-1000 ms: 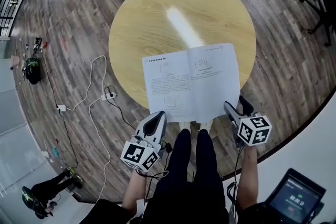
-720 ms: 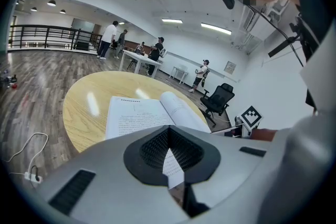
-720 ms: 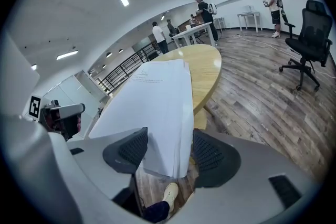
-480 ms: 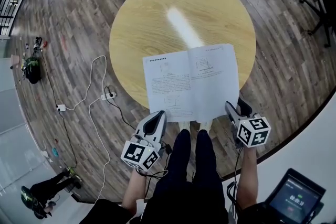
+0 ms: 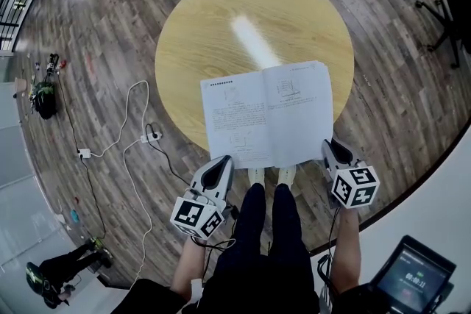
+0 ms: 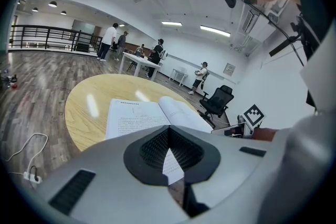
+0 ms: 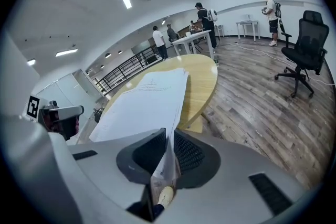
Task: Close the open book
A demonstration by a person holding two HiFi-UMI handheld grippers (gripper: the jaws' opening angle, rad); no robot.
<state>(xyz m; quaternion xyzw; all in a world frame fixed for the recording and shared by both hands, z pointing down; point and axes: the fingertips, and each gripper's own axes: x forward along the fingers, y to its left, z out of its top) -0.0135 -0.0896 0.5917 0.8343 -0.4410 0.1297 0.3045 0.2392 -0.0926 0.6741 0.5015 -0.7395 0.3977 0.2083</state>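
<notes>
Grasping step: open book [image 5: 268, 114] lying at the surface's [image 5: 221, 18] lower edge, mid-frame; right tool [image 5: 329, 147], jaws just closing, pinches its right-hand page edge; left tool [image 5: 221, 162] sits jaws together at its lower left corner; next, the pages must likely swing leftward.

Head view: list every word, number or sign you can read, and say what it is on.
No text here can be read.
Book: print and diagrams on both pages, too small to read.
Screen: a row of light digits, too blurred to read.
Left gripper and right gripper: black-and-white square markers, no words.
</notes>
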